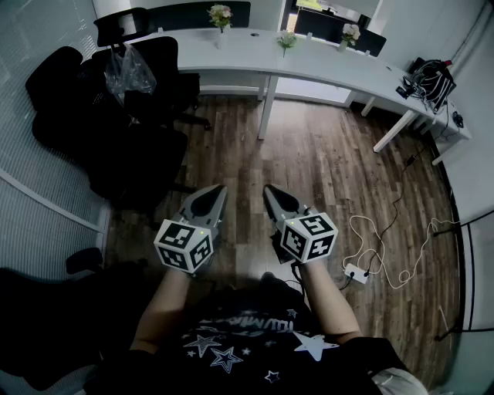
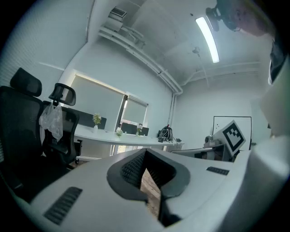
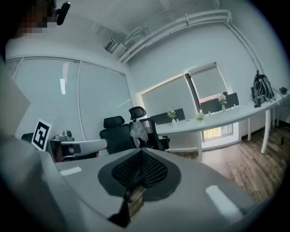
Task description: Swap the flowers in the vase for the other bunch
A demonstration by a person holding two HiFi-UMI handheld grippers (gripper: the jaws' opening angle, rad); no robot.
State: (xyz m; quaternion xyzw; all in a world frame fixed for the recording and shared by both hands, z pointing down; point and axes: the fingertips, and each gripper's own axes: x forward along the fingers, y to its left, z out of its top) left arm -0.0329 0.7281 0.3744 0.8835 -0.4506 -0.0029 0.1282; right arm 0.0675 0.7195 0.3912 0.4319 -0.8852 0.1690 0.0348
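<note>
- Left gripper (image 1: 218,193) was clenched shut, holding nothing.
- Right gripper (image 1: 269,191) was clenched too, empty.
- Flower vases (image 1: 220,17) stood on the white desk (image 1: 324,68), well apart from both grippers.

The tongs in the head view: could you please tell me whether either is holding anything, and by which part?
Nothing is held: the left tongs and the right tongs are both shut and empty.

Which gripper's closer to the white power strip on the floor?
Right. The right gripper hangs just left of the power strip; the left gripper is farther left.
</note>
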